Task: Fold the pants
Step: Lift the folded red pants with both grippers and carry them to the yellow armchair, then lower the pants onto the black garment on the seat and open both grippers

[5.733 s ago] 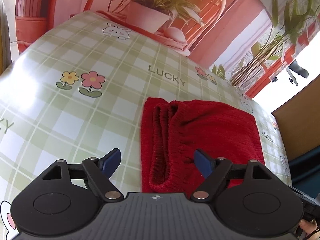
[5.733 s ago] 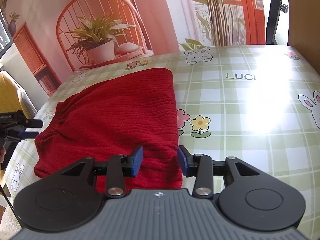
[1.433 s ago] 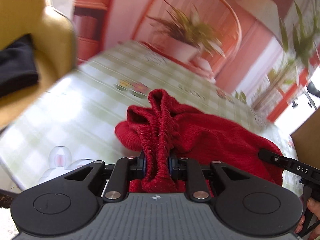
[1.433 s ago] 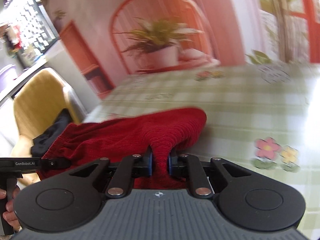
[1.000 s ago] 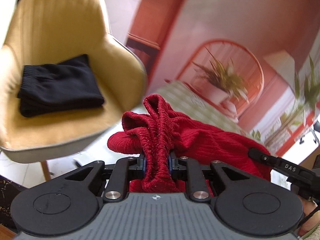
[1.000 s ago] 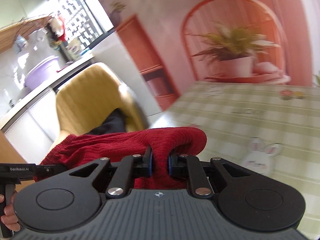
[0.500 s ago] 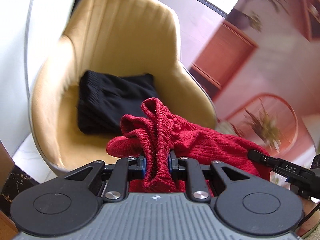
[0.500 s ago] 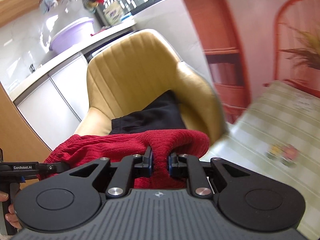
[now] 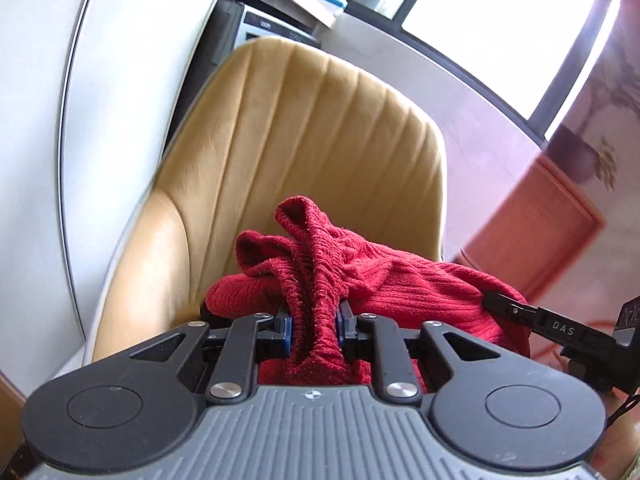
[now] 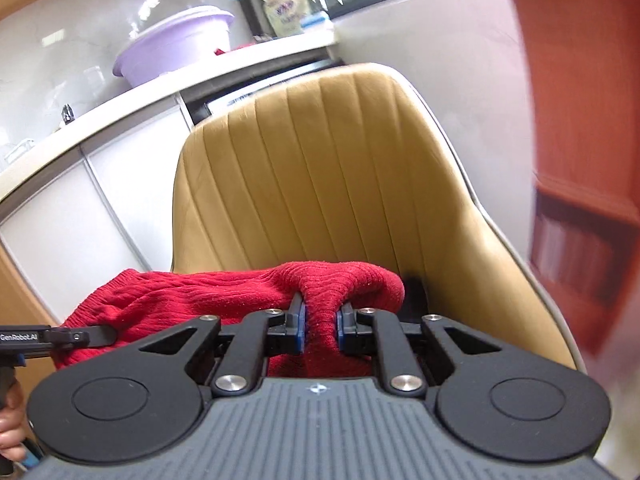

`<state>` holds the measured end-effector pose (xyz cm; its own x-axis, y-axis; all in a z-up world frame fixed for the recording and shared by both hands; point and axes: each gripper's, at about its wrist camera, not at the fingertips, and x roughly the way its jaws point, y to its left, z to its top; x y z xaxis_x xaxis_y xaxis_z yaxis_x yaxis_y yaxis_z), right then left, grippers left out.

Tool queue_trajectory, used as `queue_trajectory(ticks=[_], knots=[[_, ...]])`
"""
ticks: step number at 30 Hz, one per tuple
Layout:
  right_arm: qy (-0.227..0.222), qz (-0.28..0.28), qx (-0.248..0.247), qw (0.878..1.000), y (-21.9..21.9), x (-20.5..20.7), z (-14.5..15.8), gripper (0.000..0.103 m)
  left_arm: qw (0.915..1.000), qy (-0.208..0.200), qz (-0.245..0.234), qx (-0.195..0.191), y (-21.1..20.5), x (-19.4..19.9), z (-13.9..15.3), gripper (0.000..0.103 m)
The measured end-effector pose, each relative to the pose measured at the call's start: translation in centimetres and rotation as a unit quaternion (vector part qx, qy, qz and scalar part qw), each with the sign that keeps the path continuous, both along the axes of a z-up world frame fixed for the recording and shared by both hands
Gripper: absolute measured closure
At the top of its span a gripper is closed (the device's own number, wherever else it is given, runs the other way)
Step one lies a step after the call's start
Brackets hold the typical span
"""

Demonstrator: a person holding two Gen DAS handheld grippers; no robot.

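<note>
The folded red knit pants (image 9: 392, 280) hang between my two grippers in front of a tan chair (image 9: 304, 136). My left gripper (image 9: 314, 326) is shut on the bunched waistband end, which sticks up above the fingers. My right gripper (image 10: 320, 328) is shut on the other folded edge of the red pants (image 10: 224, 292). In the left wrist view the right gripper's finger (image 9: 532, 318) shows at the right, and in the right wrist view the left gripper's finger (image 10: 60, 336) shows at the left. A sliver of black cloth (image 10: 414, 292) shows on the seat behind the pants.
The tan chair (image 10: 332, 168) has a ribbed back and fills both views. Behind it run white cabinets (image 10: 80, 208) and a counter with a purple basin (image 10: 172, 44). An orange-red shelf (image 10: 580, 128) stands at the right. A hand (image 10: 10, 436) holds the left gripper's handle.
Both grippers have carried the red pants off the checked table and swung left to the tan chair. The black folded cloth on the seat is now almost hidden behind the pants.
</note>
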<state>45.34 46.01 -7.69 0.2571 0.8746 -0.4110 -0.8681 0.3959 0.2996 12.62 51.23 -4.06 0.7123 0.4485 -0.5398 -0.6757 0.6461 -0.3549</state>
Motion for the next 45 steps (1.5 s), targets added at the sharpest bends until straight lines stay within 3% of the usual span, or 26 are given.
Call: queue_trajectory(ticks=[4, 9, 11, 13, 16, 18, 19, 20, 24, 28, 29, 30, 32, 36, 41, 45], knots=[[0.001, 0.007, -0.009, 1.0, 5.4, 3.1, -2.0, 0.089, 0.9992, 0.009, 0.013, -0.037, 4.2, 1.7, -3.2, 0.083], [0.033, 0.0, -0.107, 0.994, 9.7, 6.0, -9.5, 0.089, 0.9876, 0.076, 0.023, -0.135, 7.2, 4.5, -11.4, 0.083], [0.049, -0.006, -0.152, 0.987, 10.3, 6.5, -12.8, 0.088, 0.9854, 0.111, 0.024, -0.127, 7.0, 5.5, -13.4, 0.082], [0.055, -0.011, -0.165, 0.985, 10.0, 6.6, -15.1, 0.088, 0.9856, 0.137, 0.018, -0.098, 6.1, 6.5, -13.8, 0.08], [0.071, -0.022, -0.151, 0.986, 9.2, 6.9, -16.2, 0.083, 0.985, 0.134, 0.023, -0.106, 6.2, 6.6, -13.5, 0.075], [0.075, -0.025, -0.15, 0.986, 8.8, 7.1, -16.0, 0.069, 0.9849, 0.133, 0.02, -0.109, 6.4, 6.2, -13.0, 0.061], [0.075, -0.029, -0.15, 0.985, 8.3, 7.3, -15.8, 0.052, 0.9853, 0.129, 0.012, -0.111, 6.7, 6.2, -12.8, 0.058], [0.073, -0.031, -0.151, 0.985, 7.6, 7.3, -15.7, 0.041, 0.9854, 0.128, 0.006, -0.112, 6.3, 5.9, -12.5, 0.051], [0.063, -0.014, -0.152, 0.986, 4.2, 6.8, -16.2, 0.041, 0.9872, 0.118, -0.012, -0.107, 3.8, 4.3, -11.6, 0.035], [0.096, -0.003, -0.145, 0.985, 1.7, 6.5, -18.2, 0.041, 0.9846, 0.129, -0.015, -0.117, 2.3, 4.1, -12.5, 0.03], [0.104, -0.003, -0.14, 0.985, 1.4, 6.4, -18.6, 0.043, 0.9832, 0.137, -0.013, -0.12, 2.0, 4.3, -13.0, 0.032], [0.11, -0.005, -0.138, 0.984, 1.1, 6.3, -18.8, 0.046, 0.9819, 0.142, -0.007, -0.125, 2.1, 4.4, -13.7, 0.048], [0.108, -0.006, -0.139, 0.984, 1.3, 5.8, -18.8, 0.078, 0.9818, 0.136, 0.0, -0.132, 2.3, 4.1, -14.6, 0.069], [0.092, 0.002, -0.128, 0.987, 1.1, 4.3, -16.7, 0.088, 0.986, 0.129, -0.007, -0.106, 1.5, 3.8, -12.5, 0.088], [0.078, -0.002, -0.107, 0.991, -1.0, 3.2, -12.9, 0.09, 0.989, 0.121, -0.029, -0.08, -0.1, 3.1, -9.9, 0.088], [0.08, -0.009, -0.149, 0.986, -1.1, 2.8, -14.8, 0.09, 0.9836, 0.148, -0.03, -0.099, -0.4, 3.0, -13.0, 0.088]])
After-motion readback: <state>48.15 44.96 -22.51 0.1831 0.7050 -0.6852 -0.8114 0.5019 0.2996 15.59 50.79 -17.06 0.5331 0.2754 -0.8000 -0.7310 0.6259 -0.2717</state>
